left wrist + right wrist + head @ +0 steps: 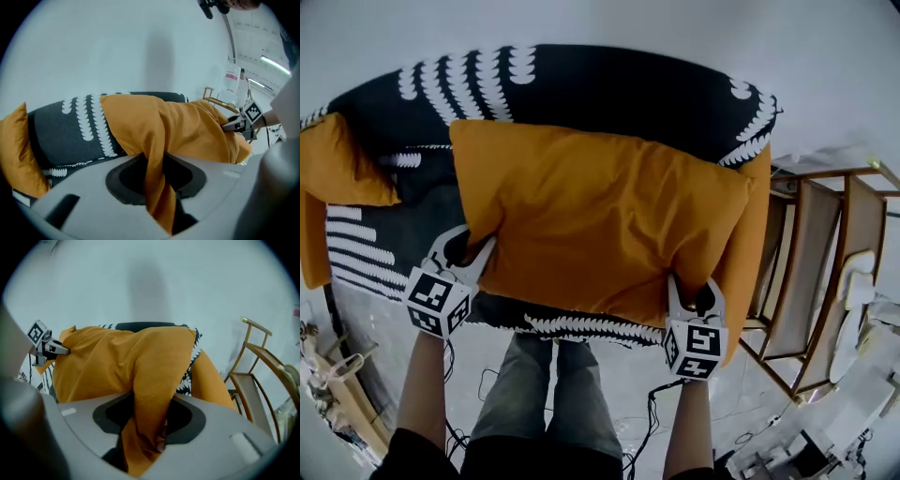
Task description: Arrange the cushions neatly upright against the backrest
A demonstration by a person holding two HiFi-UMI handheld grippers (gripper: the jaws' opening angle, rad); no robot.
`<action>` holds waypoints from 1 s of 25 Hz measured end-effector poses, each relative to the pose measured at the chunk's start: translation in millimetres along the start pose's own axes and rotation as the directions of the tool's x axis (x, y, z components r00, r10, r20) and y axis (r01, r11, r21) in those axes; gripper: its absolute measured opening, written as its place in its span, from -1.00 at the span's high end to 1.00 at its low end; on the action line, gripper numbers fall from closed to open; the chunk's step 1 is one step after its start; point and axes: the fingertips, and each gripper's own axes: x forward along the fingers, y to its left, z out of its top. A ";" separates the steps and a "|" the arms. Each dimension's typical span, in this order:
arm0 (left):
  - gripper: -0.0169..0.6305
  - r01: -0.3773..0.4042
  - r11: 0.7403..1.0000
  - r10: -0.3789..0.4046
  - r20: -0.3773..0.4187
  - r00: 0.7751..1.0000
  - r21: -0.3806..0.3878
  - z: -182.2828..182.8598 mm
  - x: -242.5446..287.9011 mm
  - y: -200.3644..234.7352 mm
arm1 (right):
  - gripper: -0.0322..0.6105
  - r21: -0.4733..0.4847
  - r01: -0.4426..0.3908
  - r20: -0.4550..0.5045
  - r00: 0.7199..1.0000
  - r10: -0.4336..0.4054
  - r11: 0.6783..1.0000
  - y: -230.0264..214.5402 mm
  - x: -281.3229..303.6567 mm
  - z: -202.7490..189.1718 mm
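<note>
A big orange cushion (600, 225) hangs in front of the dark sofa (609, 89) with its white scallop pattern, covering most of the seat. My left gripper (472, 251) is shut on the cushion's near left corner, the fabric (157, 183) pinched between the jaws. At the near right corner, my right gripper (694, 298) is shut on a thick fold of the same cushion (147, 418). A second orange cushion (342, 164) leans at the sofa's left end. A third one (748, 272) stands at the right end, partly hidden behind the held cushion.
A wooden slatted rack (811, 272) stands close to the sofa's right end. A plain white wall rises behind the sofa. Cables and clutter lie on the floor by the person's legs (553, 394).
</note>
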 end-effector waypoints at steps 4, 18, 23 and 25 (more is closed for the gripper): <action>0.59 -0.046 0.999 0.045 0.077 0.996 0.012 33.4 -14.7 29.0 | 0.23 -0.042 -0.002 0.082 0.997 0.005 0.999 9.5 7.7 53.6; 0.57 -0.102 0.995 0.101 0.088 0.991 0.004 60.2 31.4 78.7 | 0.23 -0.095 0.003 0.110 0.994 0.008 0.996 -3.3 78.5 114.6; 0.55 -0.098 0.995 0.098 0.042 0.994 -0.008 45.9 46.3 86.6 | 0.22 -0.075 0.006 0.071 0.998 -0.001 0.997 -4.6 96.6 101.6; 0.54 -0.100 0.995 0.100 0.027 0.995 -0.017 40.5 51.6 89.2 | 0.22 -0.071 0.014 0.056 0.998 -0.010 0.997 -4.9 102.4 97.4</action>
